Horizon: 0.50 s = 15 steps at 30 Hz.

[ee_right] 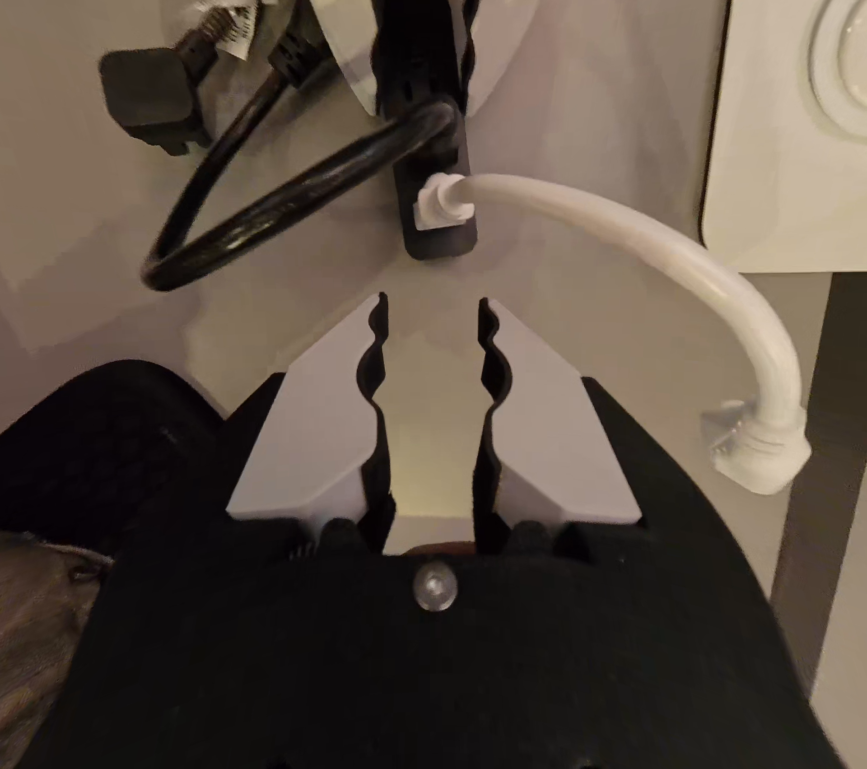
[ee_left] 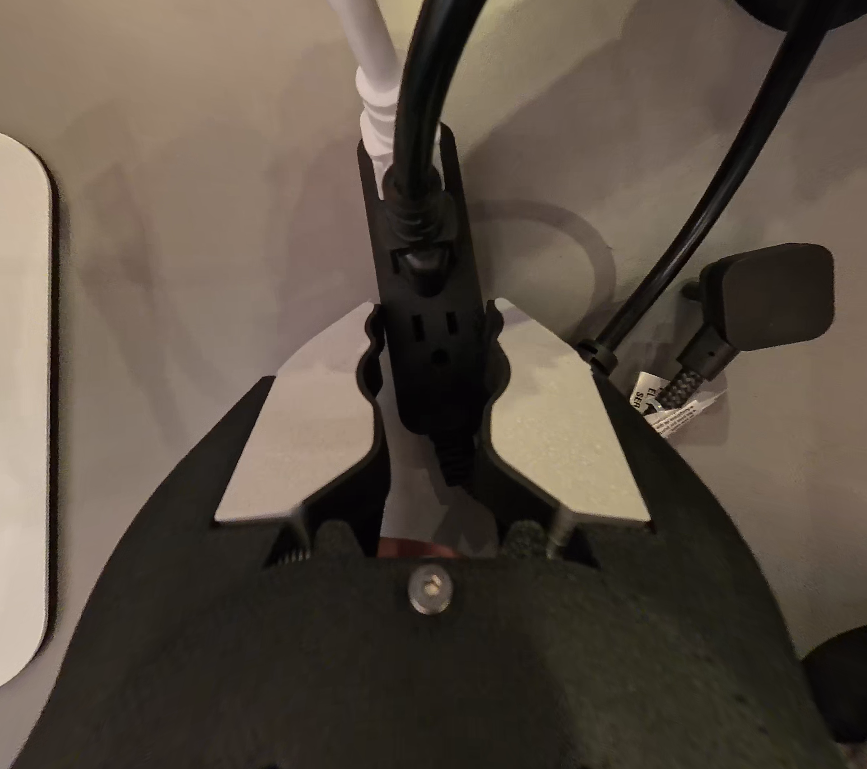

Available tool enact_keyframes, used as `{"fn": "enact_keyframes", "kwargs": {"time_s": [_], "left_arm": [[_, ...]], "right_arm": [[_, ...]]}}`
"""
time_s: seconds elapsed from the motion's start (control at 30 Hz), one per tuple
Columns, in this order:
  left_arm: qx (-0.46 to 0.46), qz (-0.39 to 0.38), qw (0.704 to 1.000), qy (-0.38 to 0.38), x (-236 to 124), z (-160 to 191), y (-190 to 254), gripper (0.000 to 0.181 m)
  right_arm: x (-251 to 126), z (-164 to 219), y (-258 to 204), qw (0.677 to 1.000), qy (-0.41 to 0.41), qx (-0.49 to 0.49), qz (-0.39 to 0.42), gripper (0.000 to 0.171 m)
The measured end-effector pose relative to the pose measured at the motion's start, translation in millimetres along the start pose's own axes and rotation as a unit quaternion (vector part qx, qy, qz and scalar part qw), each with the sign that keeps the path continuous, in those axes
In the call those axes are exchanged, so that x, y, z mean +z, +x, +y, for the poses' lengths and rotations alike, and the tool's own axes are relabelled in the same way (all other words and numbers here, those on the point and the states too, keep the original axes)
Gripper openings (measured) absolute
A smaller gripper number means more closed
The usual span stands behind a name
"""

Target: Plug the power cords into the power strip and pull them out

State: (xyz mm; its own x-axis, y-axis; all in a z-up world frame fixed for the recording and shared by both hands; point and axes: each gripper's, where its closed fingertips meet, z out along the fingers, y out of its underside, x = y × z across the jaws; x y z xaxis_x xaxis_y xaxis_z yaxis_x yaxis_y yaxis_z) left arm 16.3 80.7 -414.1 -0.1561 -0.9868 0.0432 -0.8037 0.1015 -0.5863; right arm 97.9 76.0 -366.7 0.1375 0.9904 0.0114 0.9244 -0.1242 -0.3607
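The power strip [ee_left: 424,277] is showing a matt black plastic shell, and the black cord [ee_left: 438,57] plugged into it is catching light along a smooth, glossy rubbery jacket. The white cord [ee_right: 633,240] is looking smooth and satiny, ending in a ribbed white moulded plug [ee_right: 755,455]. The left gripper [ee_left: 434,324] is wearing matt grey finger faces edged with wavy black rubbery pads, over a grainy black plastic body holding a shiny metal screw [ee_left: 430,596]. Near the worktop's right edge, a braided cable [ee_left: 675,390] is carrying a crinkled paper tag [ee_left: 675,418]. The worktop [ee_left: 187,136] is appearing smooth and matt.
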Motion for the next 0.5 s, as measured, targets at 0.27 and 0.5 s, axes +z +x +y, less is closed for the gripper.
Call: {"fn": "enact_keyframes", "kwargs": {"time_s": [0.27, 0.5], "left_arm": [[-0.034, -0.031, 0.999, -0.009, -22, 8, -9, 0.049], [-0.046, -0.019, 0.998, -0.036, -21, 15, -4, 0.037]], "right_arm": [[-26, 28, -22, 0.998, -0.037, 0.032, 0.031, 0.032], [-68, 8, -46, 0.984, 0.074, 0.103, 0.128, 0.027]]}}
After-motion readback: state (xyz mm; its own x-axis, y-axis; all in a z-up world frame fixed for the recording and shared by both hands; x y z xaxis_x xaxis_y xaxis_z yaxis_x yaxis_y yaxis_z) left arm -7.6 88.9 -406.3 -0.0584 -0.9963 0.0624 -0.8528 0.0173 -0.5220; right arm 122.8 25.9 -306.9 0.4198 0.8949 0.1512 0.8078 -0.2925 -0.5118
